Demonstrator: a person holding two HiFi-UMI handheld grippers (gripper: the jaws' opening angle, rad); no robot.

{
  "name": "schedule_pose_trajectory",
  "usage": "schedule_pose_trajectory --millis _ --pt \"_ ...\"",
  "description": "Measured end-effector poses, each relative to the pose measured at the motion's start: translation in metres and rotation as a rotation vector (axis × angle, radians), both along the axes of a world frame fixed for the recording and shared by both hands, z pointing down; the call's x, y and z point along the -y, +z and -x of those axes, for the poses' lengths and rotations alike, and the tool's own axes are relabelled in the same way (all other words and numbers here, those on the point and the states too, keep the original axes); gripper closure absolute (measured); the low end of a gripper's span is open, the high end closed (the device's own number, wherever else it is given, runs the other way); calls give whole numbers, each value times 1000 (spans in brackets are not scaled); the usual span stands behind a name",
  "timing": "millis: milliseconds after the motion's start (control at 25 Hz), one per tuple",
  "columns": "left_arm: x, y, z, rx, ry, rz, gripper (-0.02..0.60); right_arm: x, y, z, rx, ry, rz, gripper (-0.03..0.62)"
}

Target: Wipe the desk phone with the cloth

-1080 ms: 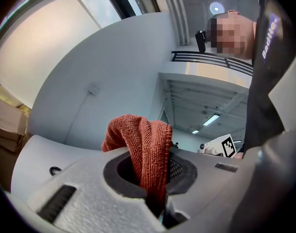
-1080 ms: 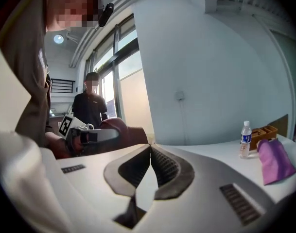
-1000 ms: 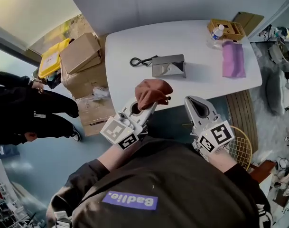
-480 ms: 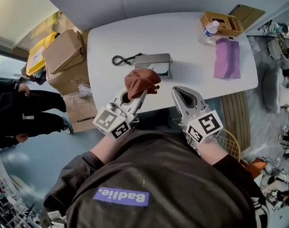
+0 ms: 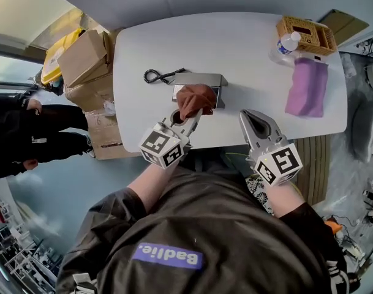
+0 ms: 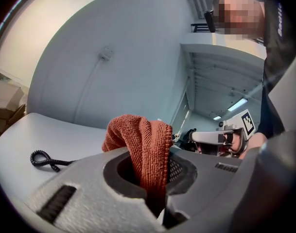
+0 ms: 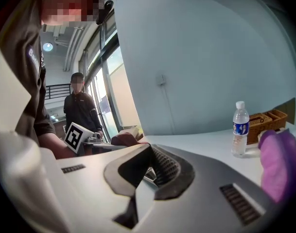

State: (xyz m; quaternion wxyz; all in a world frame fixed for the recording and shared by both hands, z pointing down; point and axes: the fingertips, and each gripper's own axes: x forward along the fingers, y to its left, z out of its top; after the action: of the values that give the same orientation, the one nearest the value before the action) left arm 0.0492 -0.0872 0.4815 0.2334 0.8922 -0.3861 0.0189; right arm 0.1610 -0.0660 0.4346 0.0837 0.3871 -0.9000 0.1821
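Jaws of the left gripper clenched on a rust-orange terry cloth, which is pinched by one fold and bunches above the tips. Jaws of the right gripper pressed together with nothing between them. This gripper hangs over the near edge of the white oval table, apart from the work.

The silver-grey desk phone lies left of the table's centre, its black coiled cord trailing to the left. The bunched cloth overlaps the phone's near side, but contact cannot be confirmed.

Hazards, as judged: nothing braces the phone, so a firm stroke may push it along the smooth tabletop. A sweep to the left may snag the cord. The narrow pinch may let the cloth pull free under drag.
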Motion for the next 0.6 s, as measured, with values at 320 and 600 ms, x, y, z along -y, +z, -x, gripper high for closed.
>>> schedule_pose_trajectory --millis 320,600 --pt "21 58 -23 67 63 83 549 4 19 -18 -57 56 55 566" --pt "28 89 4 167 60 166 549 -1 29 -21 -100 97 92 567"
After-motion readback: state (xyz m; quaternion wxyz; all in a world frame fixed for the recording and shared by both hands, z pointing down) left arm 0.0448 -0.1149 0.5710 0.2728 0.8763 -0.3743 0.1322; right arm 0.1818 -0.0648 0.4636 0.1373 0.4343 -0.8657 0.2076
